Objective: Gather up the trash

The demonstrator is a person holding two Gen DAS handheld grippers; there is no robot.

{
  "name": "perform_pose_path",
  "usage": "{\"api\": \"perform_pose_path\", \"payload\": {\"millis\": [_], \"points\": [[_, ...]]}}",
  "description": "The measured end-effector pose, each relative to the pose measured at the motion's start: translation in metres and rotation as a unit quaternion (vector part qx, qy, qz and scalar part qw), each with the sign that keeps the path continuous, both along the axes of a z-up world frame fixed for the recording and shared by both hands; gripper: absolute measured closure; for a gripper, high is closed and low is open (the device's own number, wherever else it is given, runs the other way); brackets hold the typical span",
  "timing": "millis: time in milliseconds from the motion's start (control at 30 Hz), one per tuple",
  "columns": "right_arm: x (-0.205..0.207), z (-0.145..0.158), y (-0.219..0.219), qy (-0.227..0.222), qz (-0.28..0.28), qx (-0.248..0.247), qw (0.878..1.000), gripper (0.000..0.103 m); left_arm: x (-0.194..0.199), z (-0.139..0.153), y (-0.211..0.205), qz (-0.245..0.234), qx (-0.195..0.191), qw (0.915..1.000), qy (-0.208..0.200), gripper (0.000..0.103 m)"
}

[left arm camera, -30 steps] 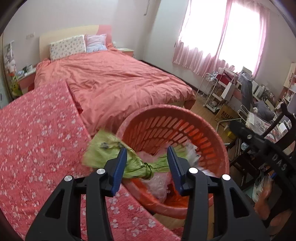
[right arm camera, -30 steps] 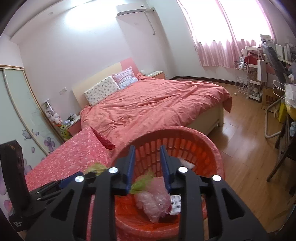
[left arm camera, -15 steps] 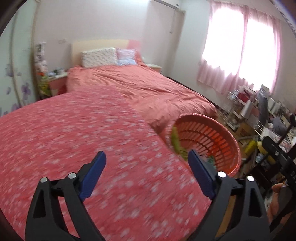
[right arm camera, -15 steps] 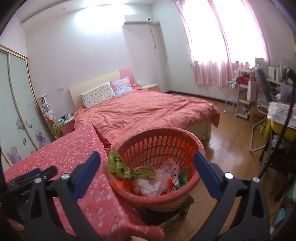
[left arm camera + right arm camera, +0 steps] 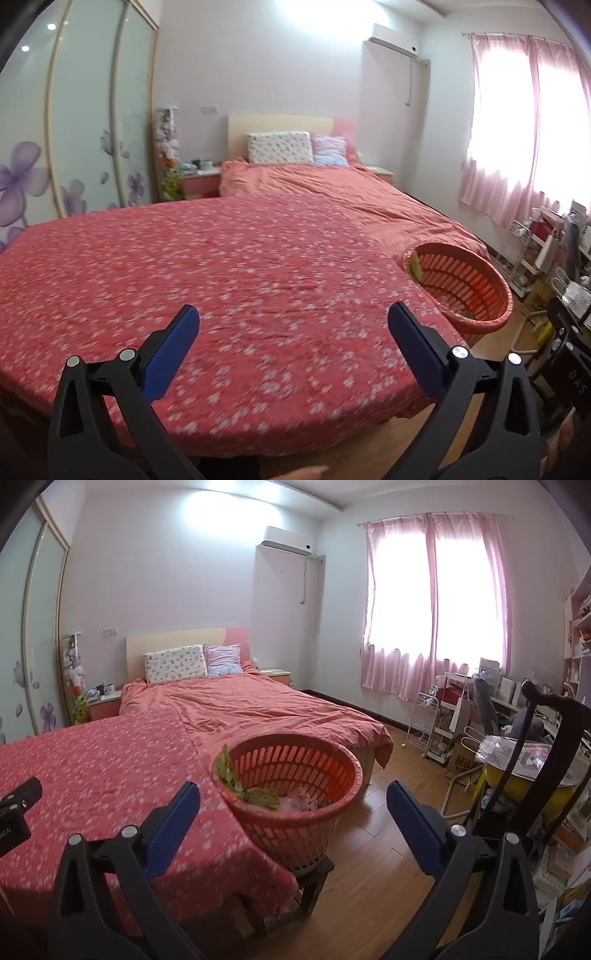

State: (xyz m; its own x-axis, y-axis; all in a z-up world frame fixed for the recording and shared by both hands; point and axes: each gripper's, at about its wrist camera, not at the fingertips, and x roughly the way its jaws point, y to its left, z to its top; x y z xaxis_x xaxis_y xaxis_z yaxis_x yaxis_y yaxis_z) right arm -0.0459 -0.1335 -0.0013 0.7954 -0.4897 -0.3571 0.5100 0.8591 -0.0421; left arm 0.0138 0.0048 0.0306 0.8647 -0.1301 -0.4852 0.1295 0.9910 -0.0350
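An orange plastic basket [image 5: 303, 812] stands on a small wooden stool at the right edge of the red flowered table. A green wrapper [image 5: 236, 782] hangs over its near-left rim, with pink and clear plastic trash [image 5: 299, 801] inside. The basket also shows in the left wrist view [image 5: 476, 288], far right. My left gripper [image 5: 293, 345] is open and empty above the flowered cloth [image 5: 207, 266]. My right gripper [image 5: 293, 823] is open and empty, pulled back in front of the basket.
A bed with a salmon quilt [image 5: 258, 709] lies behind the table. A wardrobe [image 5: 74, 129] stands on the left. A dark chair [image 5: 535, 768], a white rack [image 5: 428, 720] and a cluttered desk stand right. Wooden floor [image 5: 369, 867] lies around the basket.
Both grippers opened wide and pulled back from the basket. The green wrapper, between the left gripper's fingers a second ago, now hangs on the basket rim. The left view swung over the table.
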Motion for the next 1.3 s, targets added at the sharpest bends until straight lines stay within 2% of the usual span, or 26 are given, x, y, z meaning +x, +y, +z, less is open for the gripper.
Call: {"api": "perform_pose_path", "payload": {"millis": [167,533,1300], "points": [[-0.011,0.0,0.01,0.004,0.011,0.011,1.0,0.004,-0.016,-0.006,0.004,0.013,0.009,0.9999,-0.006,0.002],[-0.016,-0.004,0.024,0.019,0.011,0.016,1.0,0.004,-0.029,-0.02,0.011,0.035,-0.001,0.9993,0.014,0.002],[-0.011,-0.015,0.021,0.037,0.009,0.035,0.999,0.004,-0.032,-0.025,0.007,0.034,0.0,0.9989,0.031,0.002]]}}
